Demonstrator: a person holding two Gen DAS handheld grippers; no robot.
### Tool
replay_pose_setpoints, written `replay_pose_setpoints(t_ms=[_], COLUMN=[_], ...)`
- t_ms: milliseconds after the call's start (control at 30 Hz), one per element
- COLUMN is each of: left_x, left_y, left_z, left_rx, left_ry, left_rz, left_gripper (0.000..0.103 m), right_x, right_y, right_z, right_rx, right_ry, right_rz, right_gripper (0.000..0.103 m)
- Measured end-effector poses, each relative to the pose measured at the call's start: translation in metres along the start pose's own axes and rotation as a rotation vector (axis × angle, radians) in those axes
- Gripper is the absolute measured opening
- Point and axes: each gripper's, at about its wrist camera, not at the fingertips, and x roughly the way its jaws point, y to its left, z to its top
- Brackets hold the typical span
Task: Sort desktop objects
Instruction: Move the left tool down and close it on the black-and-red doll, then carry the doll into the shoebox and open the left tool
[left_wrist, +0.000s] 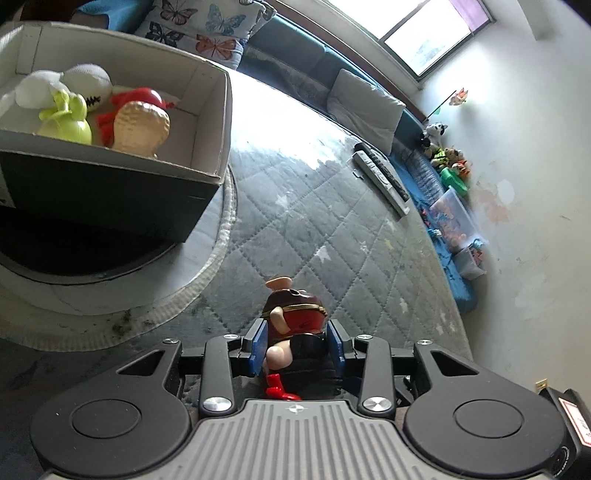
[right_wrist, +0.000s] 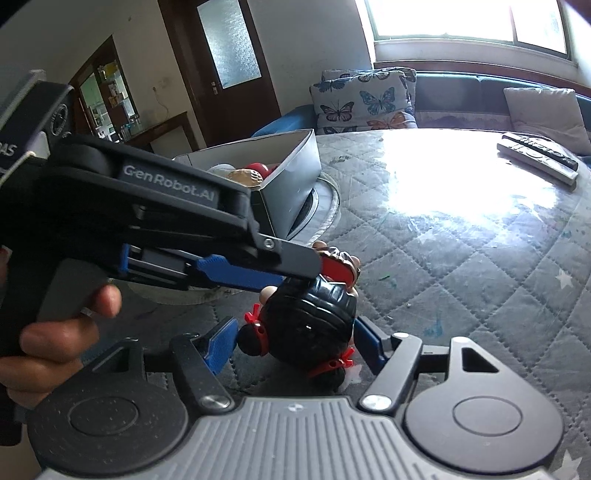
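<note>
A small doll figure with black hair, red ties and a red and brown dress is clamped between the blue pads of my left gripper, just above the quilted tabletop. In the right wrist view the same doll lies head-first between the spread blue fingers of my right gripper, which stand apart from it. The left gripper reaches in from the left and holds the doll's body. A white-lined cardboard box at the upper left holds several toys: a white plush, a green toy, a red one and a tan peanut shape.
The box stands on a round stand with a pale rim. Two remote controls lie at the table's far edge. Butterfly cushions and a bench sit behind the table. Toys and plastic bins line the wall.
</note>
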Motion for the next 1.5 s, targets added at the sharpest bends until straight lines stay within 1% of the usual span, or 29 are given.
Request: replay_pose_setpoints(t_ms=[233, 367, 533, 633, 733, 800, 933, 1000, 1100, 1300, 1500], left_x=[0.008, 0.007, 0.008, 0.009, 0.010, 0.010, 0.004, -0.002, -0.016, -0.058, -0.097], left_y=[0.004, 0.004, 0.006, 0.007, 0.012, 0.014, 0.012, 0.010, 0.011, 0.011, 0.021], left_z=[0.002, 0.001, 0.001, -0.001, -0.002, -0.002, -0.006, -0.008, -0.010, 0.004, 0.034], left_rx=[-0.027, -0.007, -0.023, -0.050, -0.089, -0.094, -0.081, -0.065, -0.067, -0.059, -0.064], left_ry=[0.016, 0.012, 0.013, 0.020, 0.026, 0.029, 0.019, 0.008, -0.018, -0.111, -0.224], left_rz=[-0.015, -0.021, -0.021, -0.024, -0.041, -0.055, -0.053, -0.048, -0.050, -0.043, -0.015], left_gripper=[0.040, 0.040, 0.043, 0.045, 0.045, 0.044, 0.043, 0.043, 0.043, 0.043, 0.043], right_x=[0.003, 0.003, 0.004, 0.003, 0.003, 0.002, -0.002, -0.005, -0.008, -0.014, -0.005], right_y=[-0.002, -0.002, 0.001, 0.002, 0.004, 0.006, 0.017, 0.022, 0.029, 0.045, 0.070], right_z=[0.001, 0.001, 0.001, 0.001, 0.001, 0.002, 0.008, 0.011, 0.015, 0.024, 0.063], right_rx=[0.009, 0.014, 0.009, 0.008, 0.007, 0.001, -0.034, -0.051, -0.078, -0.130, -0.220], right_ry=[0.004, 0.004, 0.008, 0.008, 0.008, 0.004, -0.007, -0.013, -0.022, -0.039, -0.077], right_rz=[0.006, 0.006, -0.003, -0.009, -0.014, -0.012, -0.002, 0.004, 0.011, 0.027, 0.088], right_gripper=[0.070, 0.070, 0.070, 0.070, 0.070, 0.070, 0.070, 0.070, 0.070, 0.070, 0.070])
